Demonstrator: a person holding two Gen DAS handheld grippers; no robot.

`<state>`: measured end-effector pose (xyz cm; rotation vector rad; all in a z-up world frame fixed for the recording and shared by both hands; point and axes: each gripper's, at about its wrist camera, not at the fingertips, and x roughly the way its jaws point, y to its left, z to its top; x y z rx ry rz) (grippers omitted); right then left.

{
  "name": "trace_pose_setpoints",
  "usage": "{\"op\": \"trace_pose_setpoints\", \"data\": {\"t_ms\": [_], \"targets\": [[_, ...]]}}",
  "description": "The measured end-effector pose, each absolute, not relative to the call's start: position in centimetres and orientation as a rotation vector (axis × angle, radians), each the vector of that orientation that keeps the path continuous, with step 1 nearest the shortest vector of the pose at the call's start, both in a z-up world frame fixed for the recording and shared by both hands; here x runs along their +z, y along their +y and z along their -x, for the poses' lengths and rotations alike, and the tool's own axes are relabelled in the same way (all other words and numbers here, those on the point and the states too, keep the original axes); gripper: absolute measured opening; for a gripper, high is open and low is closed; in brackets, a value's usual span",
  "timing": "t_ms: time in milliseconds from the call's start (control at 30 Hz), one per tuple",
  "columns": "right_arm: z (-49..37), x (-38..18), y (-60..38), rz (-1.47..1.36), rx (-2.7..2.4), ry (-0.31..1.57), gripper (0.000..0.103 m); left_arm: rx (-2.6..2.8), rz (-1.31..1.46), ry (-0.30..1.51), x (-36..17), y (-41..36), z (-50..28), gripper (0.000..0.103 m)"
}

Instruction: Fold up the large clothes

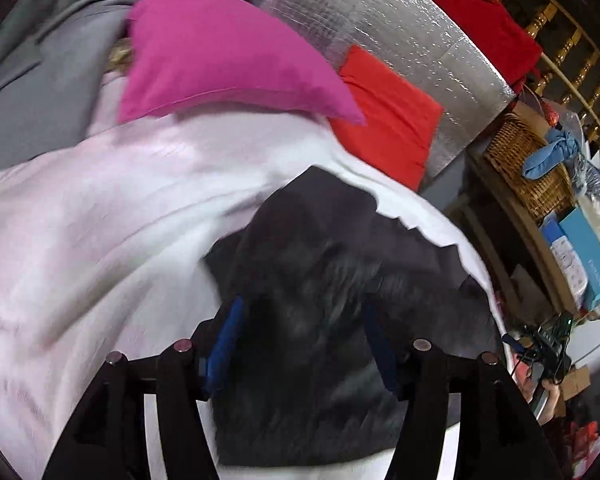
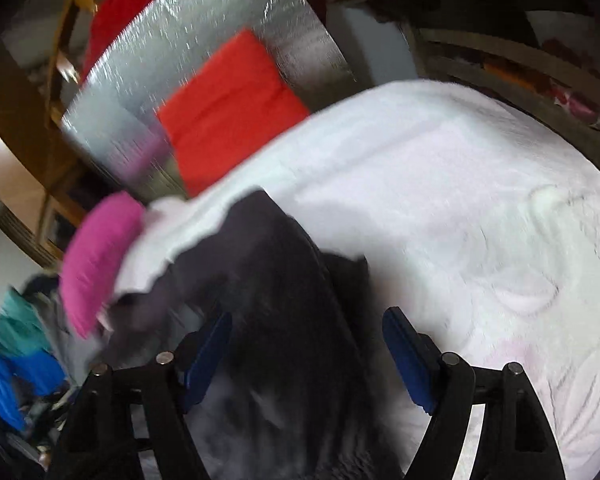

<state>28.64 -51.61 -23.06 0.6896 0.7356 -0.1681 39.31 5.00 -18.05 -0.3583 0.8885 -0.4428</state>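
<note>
A dark grey-black garment (image 1: 324, 264) lies bunched on a pale pink-white quilt (image 1: 100, 216). My left gripper (image 1: 304, 332) hangs just over it, jaws apart, with dark cloth lying between the blue pads (image 1: 224, 344); neither pad visibly presses on it. In the right wrist view the same garment (image 2: 268, 280) runs down between the fingers of my right gripper (image 2: 308, 344), which stands wide open, its blue pads (image 2: 408, 356) clear of the cloth. The quilt (image 2: 460, 200) spreads to the right. Both views are blurred.
A magenta folded cloth (image 1: 220, 56) and a red folded cloth (image 1: 388, 120) lie at the quilt's far edge on a silver foil mat (image 1: 380, 12). A wicker basket (image 1: 520, 164) and boxes (image 1: 584, 256) stand beyond. Blue and teal clothes (image 2: 16, 344) pile at the left.
</note>
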Motion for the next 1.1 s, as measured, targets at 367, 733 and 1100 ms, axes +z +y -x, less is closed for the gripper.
{"op": "trace_pose_setpoints", "data": {"t_ms": [367,733,1100], "targets": [[-28.9,-25.3,-48.1,-0.443,-0.347,0.776,0.037,-0.201,0.046,1.010,-22.9,0.0,-40.8,0.073],[-29.7,-16.1,-45.1,-0.422,-0.158,0.618,0.086,-0.281,0.228,0.932,-16.6,1.4,-43.9,0.074],[-44.0,-22.5,-37.8,-0.284,-0.108,1.039,0.086,-0.161,-0.028,1.056,-22.3,-5.5,-48.2,0.079]]}}
